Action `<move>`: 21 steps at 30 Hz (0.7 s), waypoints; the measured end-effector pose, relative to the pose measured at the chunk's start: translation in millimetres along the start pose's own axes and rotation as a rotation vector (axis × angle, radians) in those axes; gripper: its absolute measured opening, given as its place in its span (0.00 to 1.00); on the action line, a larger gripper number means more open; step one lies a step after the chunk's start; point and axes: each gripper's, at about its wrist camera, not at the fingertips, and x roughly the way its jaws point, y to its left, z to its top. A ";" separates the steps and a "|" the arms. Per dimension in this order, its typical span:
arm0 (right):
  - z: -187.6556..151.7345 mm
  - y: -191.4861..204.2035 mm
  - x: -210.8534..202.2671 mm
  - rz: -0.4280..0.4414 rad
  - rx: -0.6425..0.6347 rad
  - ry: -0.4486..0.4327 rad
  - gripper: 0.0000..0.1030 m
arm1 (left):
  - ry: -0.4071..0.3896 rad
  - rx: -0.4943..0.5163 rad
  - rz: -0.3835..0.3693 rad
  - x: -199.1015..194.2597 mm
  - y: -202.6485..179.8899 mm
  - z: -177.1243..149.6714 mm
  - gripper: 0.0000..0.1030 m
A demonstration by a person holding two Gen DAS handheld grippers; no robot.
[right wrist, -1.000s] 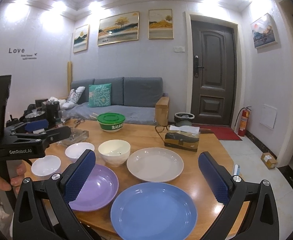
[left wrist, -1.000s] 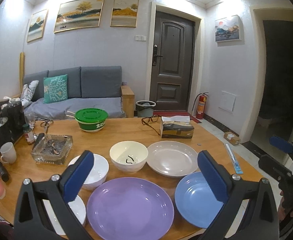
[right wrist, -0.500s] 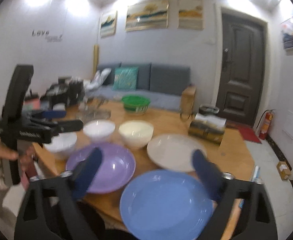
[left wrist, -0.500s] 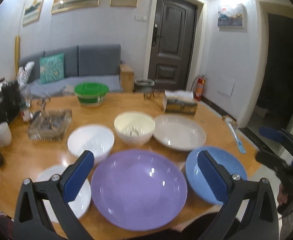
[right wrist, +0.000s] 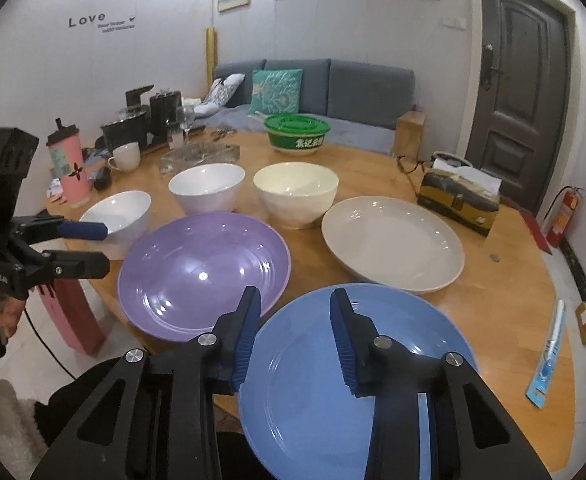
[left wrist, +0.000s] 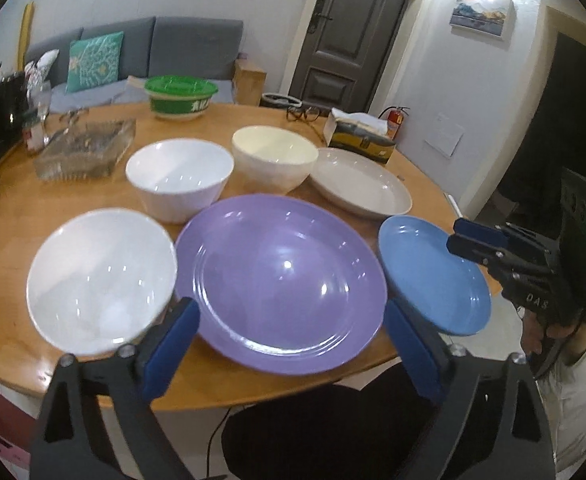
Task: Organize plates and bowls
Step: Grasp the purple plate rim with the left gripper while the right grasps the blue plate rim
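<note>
On the round wooden table (left wrist: 13,216) lie a purple plate (left wrist: 281,276), a blue plate (left wrist: 429,272), a beige plate (left wrist: 361,188), a shallow white bowl (left wrist: 97,276), a white bowl (left wrist: 179,176) and a cream bowl (left wrist: 273,160). My left gripper (left wrist: 293,344) is open, its fingers either side of the purple plate's near rim. My right gripper (right wrist: 295,340) is partly closed but open and empty, over the blue plate (right wrist: 357,380) near its left rim, beside the purple plate (right wrist: 201,272).
A green lidded bowl (right wrist: 297,134), a glass ashtray (left wrist: 85,148), a tissue box (right wrist: 459,196), glasses, a pink cup (right wrist: 67,168), a white mug (right wrist: 125,156) and kettles stand at the table's back. A pen (right wrist: 549,352) lies at the right edge.
Both grippers have dropped and moved closer to the table's front edge. My right gripper's jaws have narrowed from wide open to a small gap over the blue plate.
</note>
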 end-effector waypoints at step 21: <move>29.6 11.2 73.4 0.044 -0.087 0.134 0.30 | 0.048 -0.140 0.105 26.1 36.5 -15.1 0.40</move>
